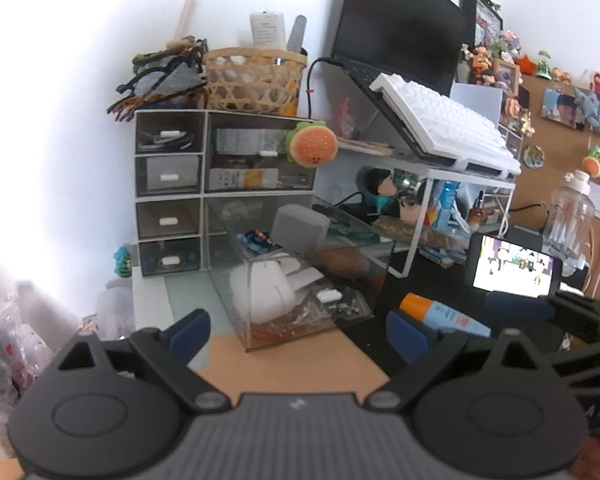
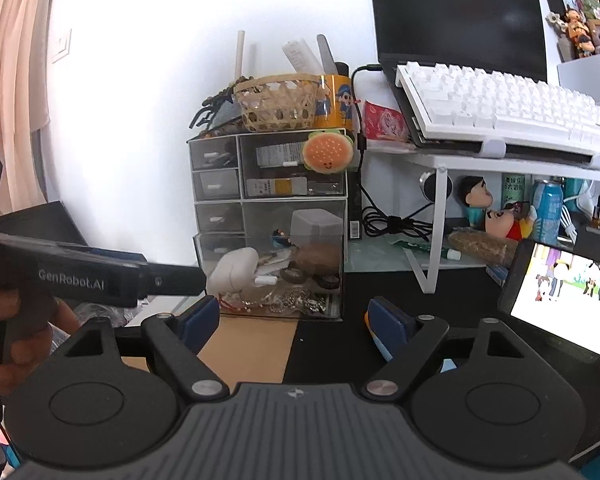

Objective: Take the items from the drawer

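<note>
A clear plastic drawer (image 1: 260, 308) is pulled far out of the white drawer unit (image 1: 172, 188) on the desk. It holds a white rounded item (image 1: 264, 292), a grey box (image 1: 298, 226), a brown round thing and small trinkets. The drawer also shows in the right wrist view (image 2: 276, 276). My left gripper (image 1: 298, 330) is open and empty, just in front of the drawer. My right gripper (image 2: 294, 320) is open and empty, in front of the drawer. An orange-capped blue tube (image 1: 444, 314) lies by the left gripper's right finger.
A woven basket (image 1: 254, 80) and a burger plush (image 1: 312, 144) sit on the drawer unit. A white keyboard (image 1: 440, 120) and laptop rest on a white stand at the right. A lit phone (image 1: 514, 268) stands nearby. The left gripper's body (image 2: 80, 276) crosses the right wrist view.
</note>
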A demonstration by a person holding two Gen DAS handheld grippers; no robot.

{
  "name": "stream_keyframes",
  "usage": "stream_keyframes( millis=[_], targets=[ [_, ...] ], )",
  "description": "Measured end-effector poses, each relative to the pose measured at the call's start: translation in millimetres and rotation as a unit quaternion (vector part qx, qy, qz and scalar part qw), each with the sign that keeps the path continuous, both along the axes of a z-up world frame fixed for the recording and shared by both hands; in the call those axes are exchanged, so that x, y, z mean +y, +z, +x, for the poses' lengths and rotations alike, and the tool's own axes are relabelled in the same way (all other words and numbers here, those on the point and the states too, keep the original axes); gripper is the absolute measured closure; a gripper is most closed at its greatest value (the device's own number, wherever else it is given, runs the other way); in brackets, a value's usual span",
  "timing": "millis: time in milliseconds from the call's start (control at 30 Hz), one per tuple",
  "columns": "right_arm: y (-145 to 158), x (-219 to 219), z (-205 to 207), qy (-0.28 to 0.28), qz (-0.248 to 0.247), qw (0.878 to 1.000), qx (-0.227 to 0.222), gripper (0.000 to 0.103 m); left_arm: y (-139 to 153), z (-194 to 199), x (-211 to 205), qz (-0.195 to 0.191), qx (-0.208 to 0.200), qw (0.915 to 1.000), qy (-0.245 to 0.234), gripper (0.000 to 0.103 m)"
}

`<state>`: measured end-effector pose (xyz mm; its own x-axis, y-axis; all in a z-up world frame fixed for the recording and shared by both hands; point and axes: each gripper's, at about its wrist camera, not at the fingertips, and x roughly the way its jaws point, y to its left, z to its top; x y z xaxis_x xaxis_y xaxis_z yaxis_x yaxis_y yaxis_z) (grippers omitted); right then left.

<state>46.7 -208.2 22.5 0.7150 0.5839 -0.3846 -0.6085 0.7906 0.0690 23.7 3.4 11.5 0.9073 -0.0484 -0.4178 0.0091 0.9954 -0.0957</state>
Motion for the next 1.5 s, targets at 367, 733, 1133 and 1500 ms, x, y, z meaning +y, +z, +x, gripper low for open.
stream_keyframes(
  millis=[367, 733, 1133, 1500],
  targets=[
    [8, 2, 14, 0.001, -0.018, 1.000, 0.019, 0.018, -2, 0, 3, -0.005, -0.003, 1.0000, -0.006, 0.006],
    [38, 13, 41, 0.014, -0.049, 0.999, 0.002, 0.018, -8, -2, 6, -0.010, -0.004, 0.9999, -0.001, 0.006],
    [43, 35, 81, 0.056, -0.094, 0.994, 0.031, 0.035, -5, -5, 15, -0.019, -0.009, 0.9997, 0.013, 0.006],
    [55, 73, 125, 0.092, -0.154, 0.983, 0.039, 0.042, -4, -6, 19, -0.015, -0.012, 0.9994, 0.030, 0.006]
  ],
)
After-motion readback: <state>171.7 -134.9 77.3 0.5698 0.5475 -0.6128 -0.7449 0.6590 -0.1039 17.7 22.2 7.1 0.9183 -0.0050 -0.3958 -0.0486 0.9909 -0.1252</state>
